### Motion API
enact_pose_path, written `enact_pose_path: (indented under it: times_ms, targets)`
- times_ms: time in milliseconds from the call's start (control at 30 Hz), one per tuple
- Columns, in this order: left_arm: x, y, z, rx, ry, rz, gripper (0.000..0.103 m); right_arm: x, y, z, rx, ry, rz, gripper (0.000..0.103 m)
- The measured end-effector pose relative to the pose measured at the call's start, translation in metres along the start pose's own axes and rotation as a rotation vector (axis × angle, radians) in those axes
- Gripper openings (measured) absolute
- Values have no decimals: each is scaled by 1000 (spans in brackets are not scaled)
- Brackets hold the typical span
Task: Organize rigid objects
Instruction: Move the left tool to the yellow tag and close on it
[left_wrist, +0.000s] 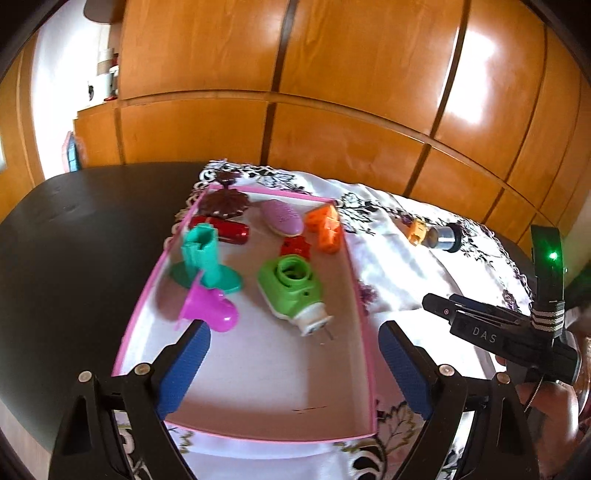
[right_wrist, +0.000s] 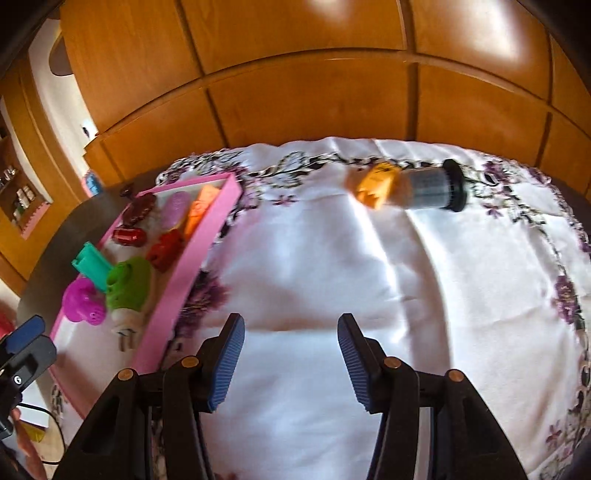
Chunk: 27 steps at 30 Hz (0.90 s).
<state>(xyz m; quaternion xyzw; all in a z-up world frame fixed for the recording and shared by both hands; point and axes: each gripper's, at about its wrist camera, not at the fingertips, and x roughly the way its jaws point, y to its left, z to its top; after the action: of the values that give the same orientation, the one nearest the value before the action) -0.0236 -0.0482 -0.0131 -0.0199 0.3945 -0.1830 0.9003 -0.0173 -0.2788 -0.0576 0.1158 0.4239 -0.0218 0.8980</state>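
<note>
Both empty, the left hand-held gripper (left_wrist: 293, 363) gapes over the pink tray's (left_wrist: 364, 314) bare near half, the right hand-held gripper (right_wrist: 291, 360) half-spread over open cloth (right_wrist: 314, 258) beside that tray's rim.

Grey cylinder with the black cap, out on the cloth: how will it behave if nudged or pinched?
The grey cylinder lies on its side on the tablecloth, so it will probably roll if nudged. Its smooth, shiny-looking wall may slip between pads. The wider black cap could make it roll in a curve.
</note>
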Motion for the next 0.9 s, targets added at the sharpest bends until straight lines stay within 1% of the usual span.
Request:
enact_pose_path:
  times_ms: [167, 333, 433, 600, 733, 900]
  targets:
    - [7, -25, 4, 32, 12, -21, 93, -5, -14, 2, -24, -42, -78, 53]
    - [18, -53, 9, 60, 37, -46, 93, -10, -39, 7, -7, -85, -146, 53]
    - [26, -67, 15, 61, 53, -61, 93, -10, -57, 10, 8, -84, -179, 53]
    - [38, -87, 25, 62, 72, -64, 93, -8, -86, 7, 43, -85, -230, 53]
    - [51, -107, 36, 68, 81, -64, 93, -2, -99, 4, 74, -94, -284, 53]
    - [76, -135, 51, 66, 110, -53, 93, 1, -115, -3, 155, -101, -274, 53]
